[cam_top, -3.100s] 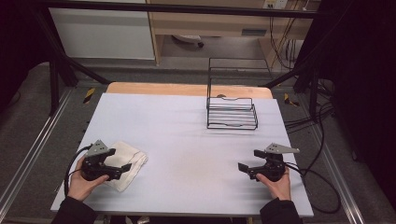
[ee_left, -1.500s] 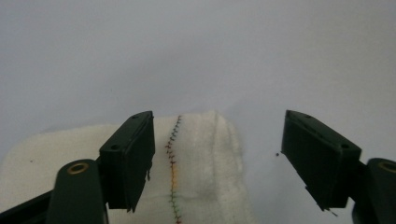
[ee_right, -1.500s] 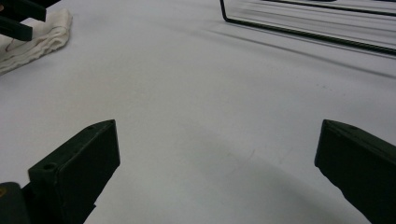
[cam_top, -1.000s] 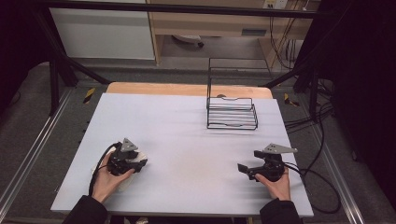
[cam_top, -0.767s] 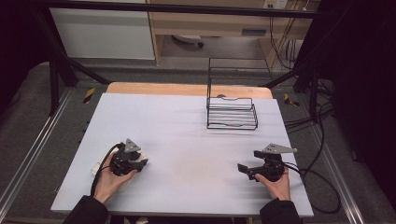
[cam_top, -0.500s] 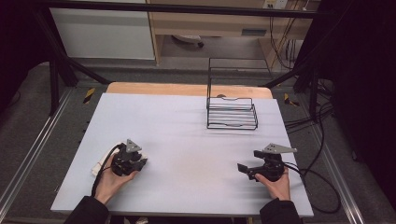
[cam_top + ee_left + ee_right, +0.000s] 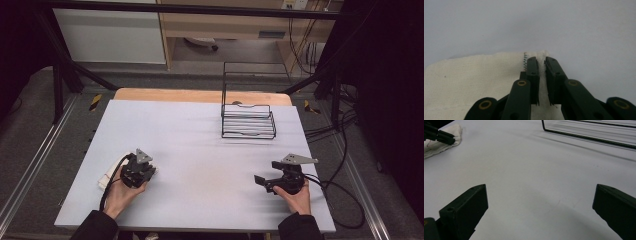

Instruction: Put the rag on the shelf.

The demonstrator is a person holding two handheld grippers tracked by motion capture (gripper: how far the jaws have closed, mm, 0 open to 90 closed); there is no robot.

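Observation:
A white cloth [image 7: 110, 173] lies at the table's front left, mostly under the person's left hand. My left gripper [image 7: 151, 173] sits over its right edge. In the left gripper view, the jaws have just been closing, and my left gripper [image 7: 542, 60] now pinches a raised fold of the cloth [image 7: 474, 77] near a stitched hem. At the front right, my right gripper [image 7: 260, 180] rests low over the bare table. Its jaws stand wide apart with nothing between them, as the right gripper view [image 7: 540, 192] shows. Far off in that view are the cloth [image 7: 439, 143] and the left gripper [image 7: 447, 137].
A black wire rack [image 7: 248, 120] stands at the back right of the pale table [image 7: 200, 150], and its base wire [image 7: 586, 135] crosses the top of the right gripper view. Cables trail off the table's right side.
The left gripper has moved right across the cloth since the earliest frame, and the cloth now peeks out at its left. Its jaws have narrowed on the cloth. The right gripper has kept still.

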